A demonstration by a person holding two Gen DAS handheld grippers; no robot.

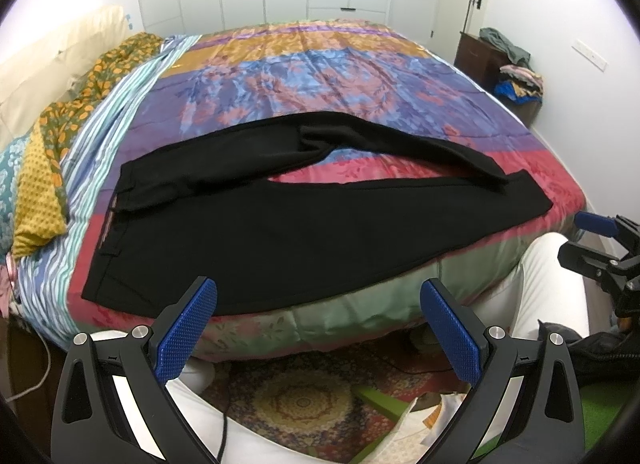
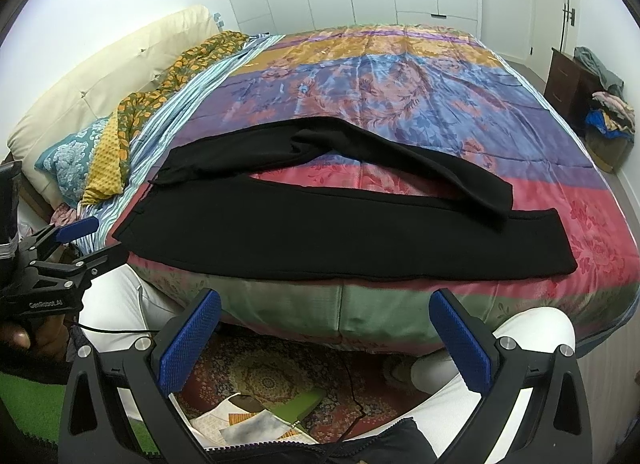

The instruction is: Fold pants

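Note:
Black pants (image 1: 304,232) lie spread on the bed near its front edge, waistband to the left, legs to the right. The far leg curves away and its end overlaps the near leg's cuff. They show the same way in the right wrist view (image 2: 340,240). My left gripper (image 1: 318,304) is open and empty, held off the bed edge just before the pants' near hem. My right gripper (image 2: 324,318) is open and empty, below the bed's front edge. Each gripper also shows in the other's view: the right (image 1: 592,240), the left (image 2: 86,240).
A colourful quilt (image 1: 320,75) covers the bed. Pillows (image 1: 40,167) and a cream headboard (image 1: 52,59) are at the left. A dark cabinet (image 1: 480,55) with a clothes pile stands at the far right. A patterned rug (image 1: 296,396) with papers lies below. The person's white-trousered legs (image 2: 480,344) press against the bed.

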